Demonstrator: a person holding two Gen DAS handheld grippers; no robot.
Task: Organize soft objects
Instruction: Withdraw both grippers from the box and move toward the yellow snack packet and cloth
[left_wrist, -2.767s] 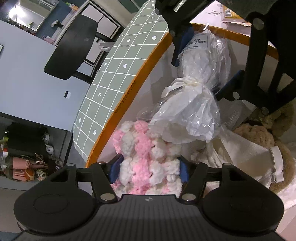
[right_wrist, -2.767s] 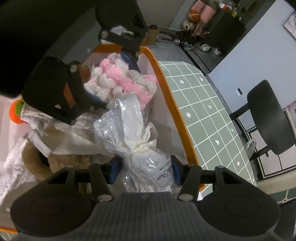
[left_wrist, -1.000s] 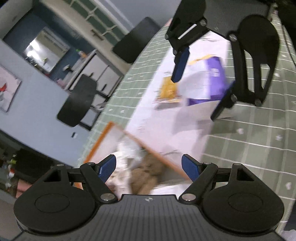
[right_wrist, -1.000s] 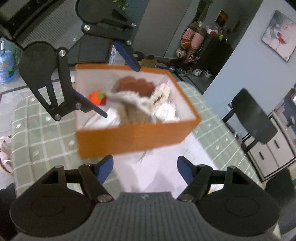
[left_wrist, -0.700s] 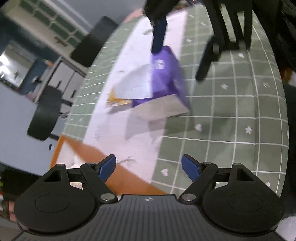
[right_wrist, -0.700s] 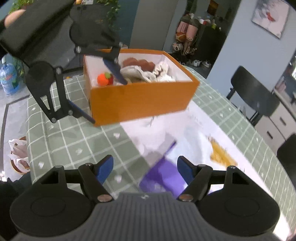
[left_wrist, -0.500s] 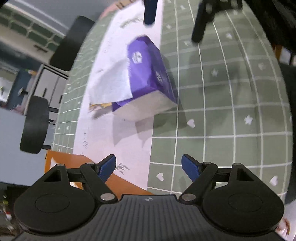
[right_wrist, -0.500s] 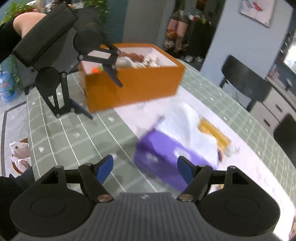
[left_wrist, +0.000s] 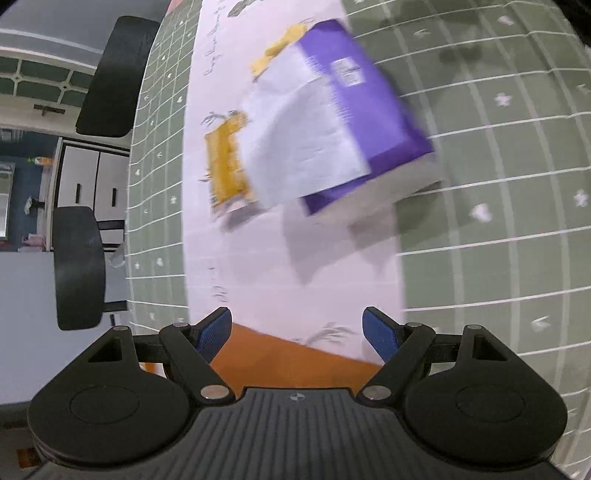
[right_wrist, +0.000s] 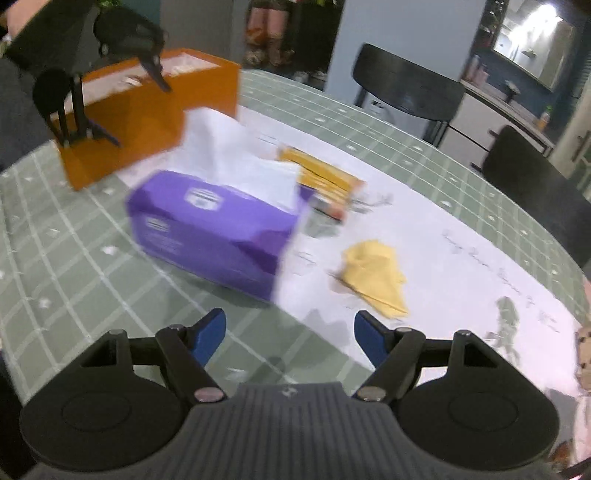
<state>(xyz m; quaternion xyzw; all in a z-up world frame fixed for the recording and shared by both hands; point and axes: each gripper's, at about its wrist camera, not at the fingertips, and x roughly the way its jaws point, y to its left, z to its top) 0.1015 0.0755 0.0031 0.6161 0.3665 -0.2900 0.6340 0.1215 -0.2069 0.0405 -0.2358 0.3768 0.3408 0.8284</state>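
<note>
A purple tissue pack (right_wrist: 207, 229) with a white tissue (right_wrist: 236, 155) sticking out lies on the green checked table, ahead of my right gripper (right_wrist: 290, 334), which is open and empty. A yellow cloth (right_wrist: 373, 277) lies on the white paper runner (right_wrist: 461, 273) to its right. The orange box (right_wrist: 147, 114) of soft things stands at the far left, with my left gripper (right_wrist: 129, 96) hanging in front of it. In the left wrist view my left gripper (left_wrist: 297, 334) is open and empty above the orange box's edge (left_wrist: 291, 358), and the purple tissue pack (left_wrist: 354, 122) lies beyond.
A yellow packet (left_wrist: 227, 162) lies beside the tissue pack; the right wrist view shows the yellow packet (right_wrist: 321, 177) behind it. Black chairs (right_wrist: 406, 88) stand around the table's far rim. A patterned object (right_wrist: 583, 354) peeks in at the right edge.
Both grippers let go of the soft items in the box, rose out and swung away. The tissue pack now fills both views, and the box has slid to the edge of each.
</note>
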